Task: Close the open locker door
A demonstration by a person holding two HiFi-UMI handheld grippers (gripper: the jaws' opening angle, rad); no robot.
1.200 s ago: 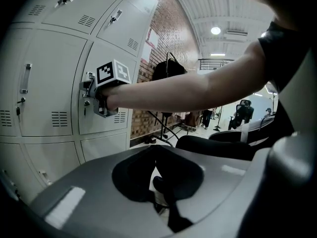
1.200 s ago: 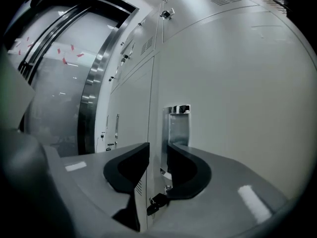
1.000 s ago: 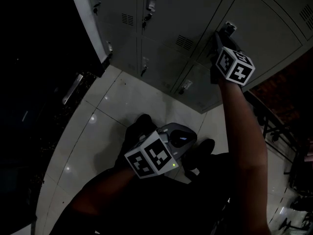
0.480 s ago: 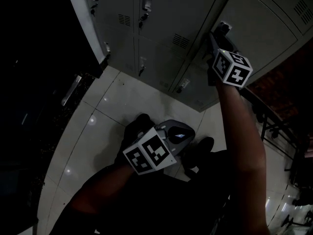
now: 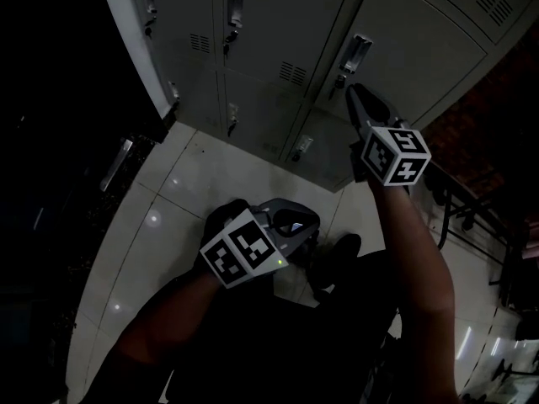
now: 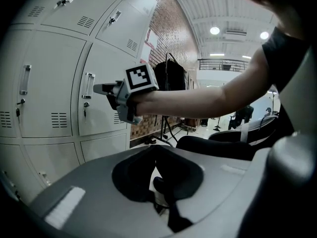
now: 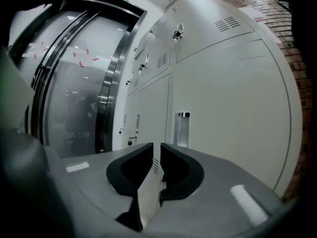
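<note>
The grey locker door (image 5: 421, 49) lies flush with its neighbours, and its metal handle (image 5: 355, 50) sits at its left edge. My right gripper (image 5: 352, 93) hovers just below that handle, touching nothing. In the right gripper view the handle (image 7: 182, 129) stands straight ahead. The jaws of the right gripper (image 7: 156, 145) are closing to a thin slit with nothing between them. My left gripper (image 5: 310, 225) hangs low over the floor, far from the lockers. In the left gripper view the left gripper (image 6: 151, 150) has its jaws together and empty, and the right gripper (image 6: 99, 88) points at the handle (image 6: 88, 86).
More lockers (image 5: 253, 23) fill the bank to the left. A glass door in a dark metal frame (image 7: 74, 83) stands beyond them. Glossy floor tiles (image 5: 168, 217) lie below, with my shoes (image 5: 227, 217) on them. A brick wall (image 6: 168, 38) and a black stand (image 6: 171, 73) are to the right.
The right gripper has drawn back from the locker handle, which now shows free above its tips. The left gripper has drifted slightly left.
</note>
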